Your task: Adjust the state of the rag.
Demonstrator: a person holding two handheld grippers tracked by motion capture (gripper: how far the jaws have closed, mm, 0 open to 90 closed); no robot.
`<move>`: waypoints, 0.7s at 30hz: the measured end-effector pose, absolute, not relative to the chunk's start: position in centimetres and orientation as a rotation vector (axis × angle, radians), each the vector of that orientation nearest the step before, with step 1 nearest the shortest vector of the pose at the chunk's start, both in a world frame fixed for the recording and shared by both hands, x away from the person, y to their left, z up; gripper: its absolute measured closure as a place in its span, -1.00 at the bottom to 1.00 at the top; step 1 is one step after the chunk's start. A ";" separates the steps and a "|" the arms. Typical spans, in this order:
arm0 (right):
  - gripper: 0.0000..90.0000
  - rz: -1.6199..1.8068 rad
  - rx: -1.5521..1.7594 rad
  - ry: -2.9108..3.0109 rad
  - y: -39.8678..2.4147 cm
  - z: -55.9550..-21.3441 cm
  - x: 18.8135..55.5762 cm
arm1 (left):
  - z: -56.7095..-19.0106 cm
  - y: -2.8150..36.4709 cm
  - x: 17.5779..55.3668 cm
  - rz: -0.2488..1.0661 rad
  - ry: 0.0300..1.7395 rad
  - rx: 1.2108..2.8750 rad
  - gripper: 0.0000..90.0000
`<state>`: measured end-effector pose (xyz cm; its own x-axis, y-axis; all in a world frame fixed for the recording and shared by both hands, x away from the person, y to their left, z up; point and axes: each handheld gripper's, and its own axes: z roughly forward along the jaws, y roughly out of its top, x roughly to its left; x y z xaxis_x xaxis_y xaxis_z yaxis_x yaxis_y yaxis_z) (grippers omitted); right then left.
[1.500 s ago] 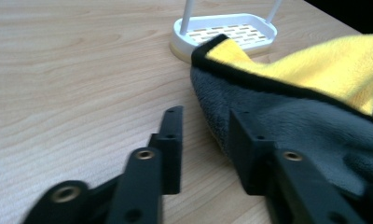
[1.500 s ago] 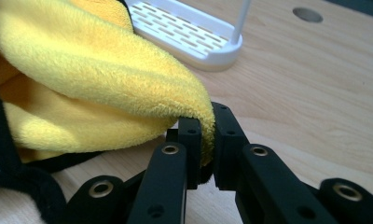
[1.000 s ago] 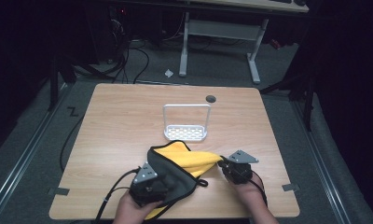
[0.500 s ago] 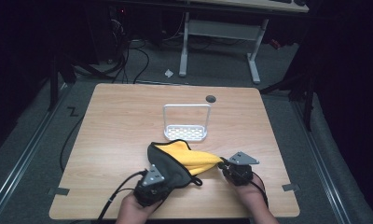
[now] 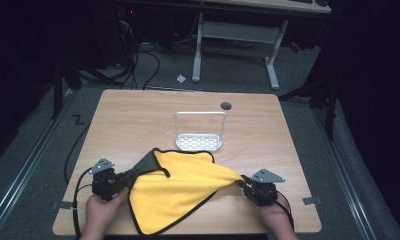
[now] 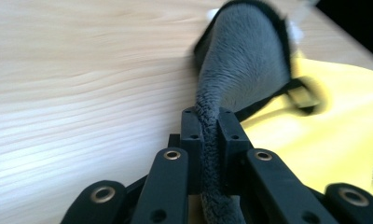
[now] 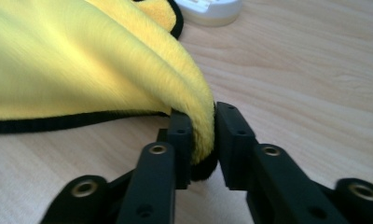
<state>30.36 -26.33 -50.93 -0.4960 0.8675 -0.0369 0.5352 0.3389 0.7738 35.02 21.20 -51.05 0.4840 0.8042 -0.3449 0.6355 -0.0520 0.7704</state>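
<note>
Landmark: white rack [image 5: 199,135], upright wire handle over a perforated base, standing mid-worktop [image 5: 138,120].
Cloth: yellow cloth [image 5: 180,187] with black edging and a grey reverse face, spread on the near side of the rack; its far edge lies just beside the rack's base.
Left gripper: left gripper [image 5: 124,181], near-left of the rack, jaws closed tight on a grey corner of the cloth [image 6: 212,140].
Right gripper: right gripper [image 5: 244,181], near-right of the rack, jaws pinching a yellow corner of the cloth [image 7: 201,135].
Cloth tension: corners drawn apart, the middle sagging onto the worktop.
Hands: one behind each gripper at the worktop's near edge.
</note>
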 end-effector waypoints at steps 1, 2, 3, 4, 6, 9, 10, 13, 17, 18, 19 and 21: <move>0.66 1.001 1.228 2.167 -26.4 -51.0 30.3 | -51.4 21.6 35.4 0.238 1.253 1.762 0.84; 0.65 0.995 1.232 2.167 -26.4 -51.1 30.1 | -51.6 21.8 35.7 0.274 1.279 1.778 0.84; 0.61 0.987 1.241 2.160 -26.5 -51.1 30.0 | -51.9 22.1 36.0 0.295 1.306 1.792 0.84; 0.61 0.987 1.253 2.157 -26.6 -51.2 30.0 | -52.3 22.4 36.3 0.280 1.334 1.787 0.84; 0.60 0.989 1.271 2.147 -27.1 -51.2 30.0 | -52.8 23.0 36.6 0.266 1.374 1.766 0.72; 0.59 1.003 1.306 2.126 -27.6 -51.2 30.2 | -52.2 23.6 36.2 0.278 1.389 1.717 0.41; 0.59 1.005 1.303 2.123 -27.8 -51.1 30.2 | -51.8 23.8 35.8 0.281 1.383 1.700 0.38; 0.61 1.016 1.299 2.115 -27.8 -51.0 30.2 | -50.7 23.6 34.5 0.314 1.353 1.692 0.31; 0.66 1.025 1.266 2.124 -27.4 -50.8 30.2 | -50.3 21.0 33.0 0.233 1.269 1.780 0.39; 0.67 1.028 1.257 2.124 -27.3 -50.7 30.2 | -50.4 20.0 32.6 0.199 1.243 1.801 0.43; 0.71 1.031 1.248 2.123 -27.1 -50.7 30.2 | -50.5 19.0 32.2 0.158 1.213 1.811 0.50; 0.82 1.036 1.222 2.121 -26.9 -50.5 30.1 | -51.2 16.6 31.6 0.075 1.116 1.888 0.76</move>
